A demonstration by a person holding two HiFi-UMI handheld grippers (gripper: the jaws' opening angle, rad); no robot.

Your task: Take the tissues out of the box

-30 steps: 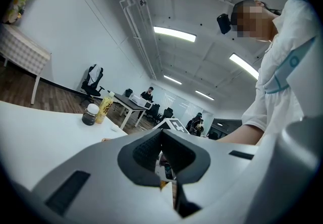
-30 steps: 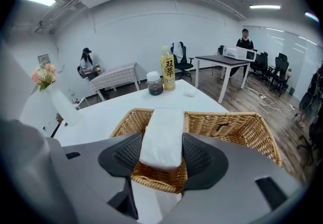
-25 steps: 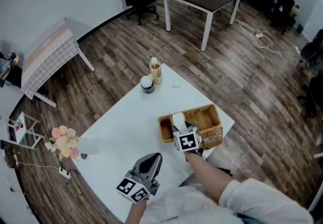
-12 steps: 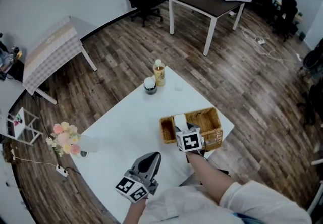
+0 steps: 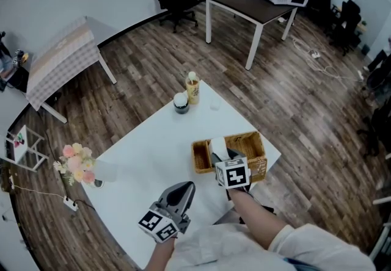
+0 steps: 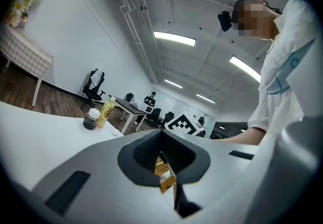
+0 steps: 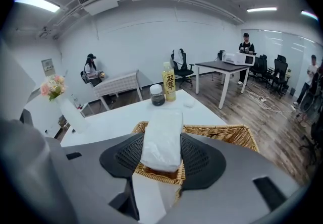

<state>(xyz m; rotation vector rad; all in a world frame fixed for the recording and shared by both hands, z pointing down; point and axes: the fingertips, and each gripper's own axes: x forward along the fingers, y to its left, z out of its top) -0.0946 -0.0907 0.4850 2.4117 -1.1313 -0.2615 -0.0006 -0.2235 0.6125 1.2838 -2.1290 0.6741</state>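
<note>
Presently, on the square white table [image 5: 146, 148], a rectangular woven wicker basket [image 5: 252, 144] sits near the right-hand corner.

Right gripper [image 5: 219, 155]: reaches in over the basket's left end from the near side. Its marker cube faces up.
- In the right gripper view, both dark ribbed pads [image 7: 199, 155] press the flanks of a soft white plastic-wrapped tissue pack [image 7: 162, 137].
- The claw is clamped on that pack, which stands lengthwise between the jaws.
- The pack's lower end overlaps the basket's near rim [image 7: 156, 173]. Whether it touches the basket floor cannot be told.
- In the head view, the tissue pack [image 5: 217, 143] shows as a white block at the basket's left compartment, poking above the rim.

Left gripper [image 5: 186, 191]: low at the table's near edge, left of the basket and apart from it, tips aimed toward it.
- Its own view shows the jaws drawn nearly together with a thin slit between them.
- Only a sliver of wicker [image 6: 162, 169] shows through the gap, and nothing is gripped.

Far corner of the table:
- A yellow-labelled drink bottle with a white cap [image 5: 193, 88].
- Just beside it, a small dark jar with a white lid [image 5: 180, 102].

Left edge: pink and cream flowers [image 5: 76, 163].
</note>
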